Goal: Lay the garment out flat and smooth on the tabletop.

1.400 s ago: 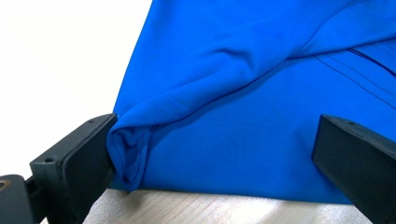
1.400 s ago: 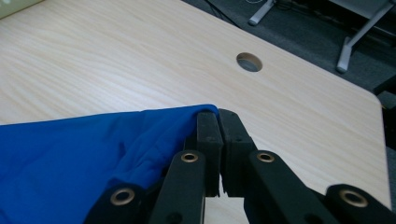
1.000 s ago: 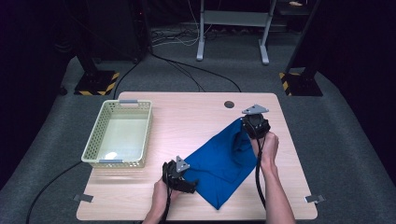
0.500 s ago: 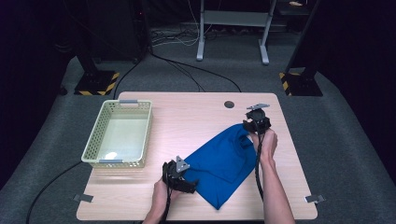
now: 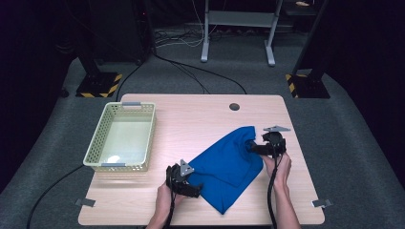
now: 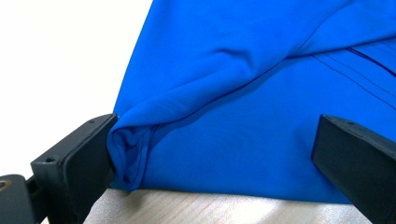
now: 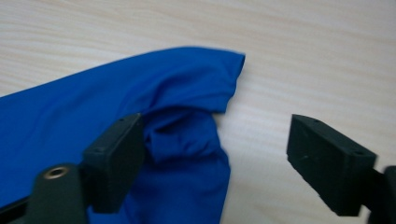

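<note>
A blue cloth [image 5: 224, 162] lies folded on the wooden table [image 5: 191, 114], right of centre. My left gripper [image 5: 193, 189] rests low at the cloth's near left edge. In the left gripper view its jaws stand wide apart, open [image 6: 215, 140], with the cloth [image 6: 243, 116] between them and a rolled fold against the left jaw. My right gripper [image 5: 254, 148] is at the cloth's right end. Its jaws [image 7: 217, 140] have just been opening; the bunched cloth corner [image 7: 182, 130] lies loose beside the left jaw, bare table under the rest.
A pale green mesh basket [image 5: 95, 148] stands empty at the table's left. A round cable hole [image 5: 234, 106] sits near the far edge. Cables trail from both grippers toward the front edge. Grey floor and stand legs [image 5: 205, 52] lie beyond.
The right gripper has come down and toward me from the far right, and let go of the cloth's corner. The cloth's far end now lies folded lower. The left gripper stayed put.
</note>
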A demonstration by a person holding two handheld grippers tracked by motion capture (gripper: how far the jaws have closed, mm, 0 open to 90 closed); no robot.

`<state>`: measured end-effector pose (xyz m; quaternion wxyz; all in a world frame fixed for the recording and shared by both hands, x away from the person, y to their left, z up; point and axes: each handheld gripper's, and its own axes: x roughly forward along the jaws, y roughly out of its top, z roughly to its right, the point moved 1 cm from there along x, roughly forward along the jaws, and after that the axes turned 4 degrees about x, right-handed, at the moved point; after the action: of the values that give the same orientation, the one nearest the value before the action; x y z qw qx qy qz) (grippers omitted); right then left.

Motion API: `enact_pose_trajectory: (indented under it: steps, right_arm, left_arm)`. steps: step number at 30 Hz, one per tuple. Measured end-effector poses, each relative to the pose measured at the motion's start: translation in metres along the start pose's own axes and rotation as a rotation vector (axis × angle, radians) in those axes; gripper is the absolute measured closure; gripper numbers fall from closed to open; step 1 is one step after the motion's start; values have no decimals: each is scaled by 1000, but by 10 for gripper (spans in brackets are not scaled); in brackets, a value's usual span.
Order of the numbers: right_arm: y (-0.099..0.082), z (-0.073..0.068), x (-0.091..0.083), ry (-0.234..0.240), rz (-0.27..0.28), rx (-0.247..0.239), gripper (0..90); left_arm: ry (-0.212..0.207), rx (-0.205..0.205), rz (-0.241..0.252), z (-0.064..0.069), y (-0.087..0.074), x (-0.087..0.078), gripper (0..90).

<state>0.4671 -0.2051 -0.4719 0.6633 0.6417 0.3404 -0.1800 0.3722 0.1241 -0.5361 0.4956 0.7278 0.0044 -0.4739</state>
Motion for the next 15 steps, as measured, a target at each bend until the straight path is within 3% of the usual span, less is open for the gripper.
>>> enact_pose_trajectory:
  steps: [5,6,9,12,15]
  right_arm:
    - [-22,3,-4,15,18,18,115]
    - [-34,4,-6,27,9,20,85]
    - [-49,4,-6,30,-7,15,56]
    - [-63,6,-6,26,-22,13,36]
    - [-70,8,-5,26,-24,17,29]
  left_arm:
    - [3,2,2,0,0,0,15]
    - [1,1,1,0,0,0,15]
    - [-3,5,5,-1,0,0,2]
    - [-3,0,74,2,8,-5,0]
    - [-31,12,88,6,20,-4,0]
